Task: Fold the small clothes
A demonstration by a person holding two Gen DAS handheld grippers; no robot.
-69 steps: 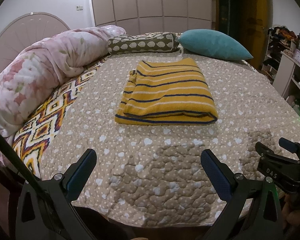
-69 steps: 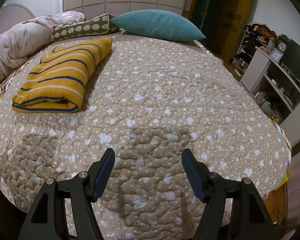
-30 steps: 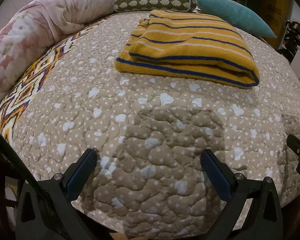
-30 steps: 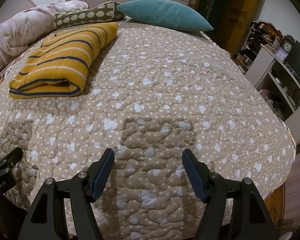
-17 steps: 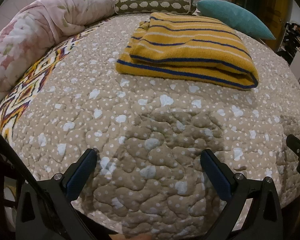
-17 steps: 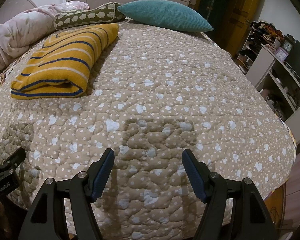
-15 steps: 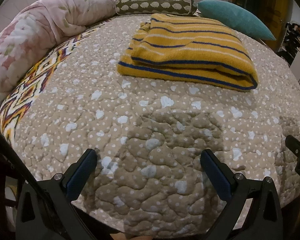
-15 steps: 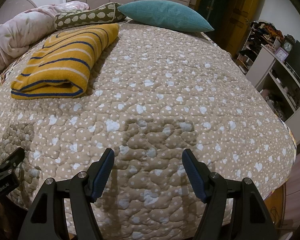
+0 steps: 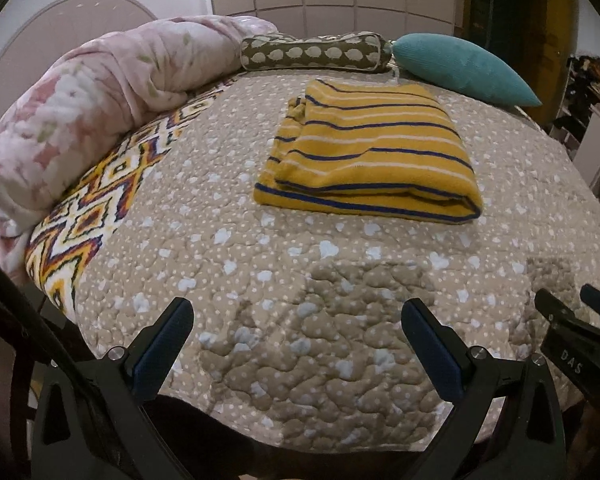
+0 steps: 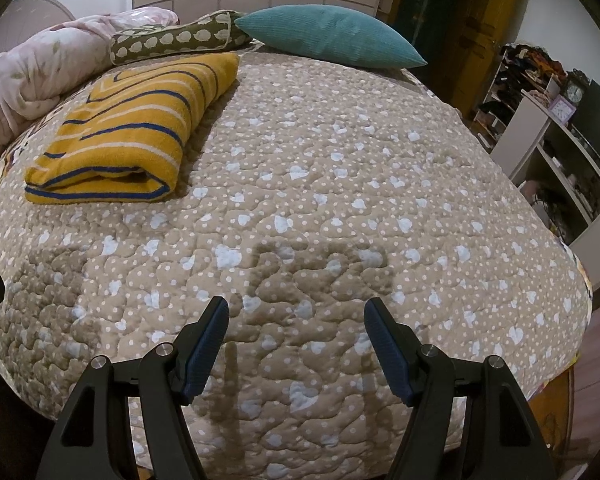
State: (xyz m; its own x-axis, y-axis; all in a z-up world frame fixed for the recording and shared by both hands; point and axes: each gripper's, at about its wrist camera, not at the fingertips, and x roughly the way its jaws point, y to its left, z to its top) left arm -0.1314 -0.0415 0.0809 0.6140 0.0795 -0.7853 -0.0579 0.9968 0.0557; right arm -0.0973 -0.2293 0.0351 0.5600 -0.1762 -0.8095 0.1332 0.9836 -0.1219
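Sweater (image 9: 370, 152) folded flat, mid-bed on quilt (image 9: 260, 280), below pillows; fold looks done. Left gripper (image 9: 296, 344) and right gripper (image 10: 296, 346) hang at near bed edge, jaws wide apart, empty, well clear of sweater, likely so neat stack stays undisturbed.

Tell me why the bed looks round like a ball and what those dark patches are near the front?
In both wrist views the fisheye lens bends the quilt into a dome with dark corners. In the left wrist view the dark patch lies just ahead of the open left tool; in the right wrist view, ahead of the open right tool. They look like shadows.
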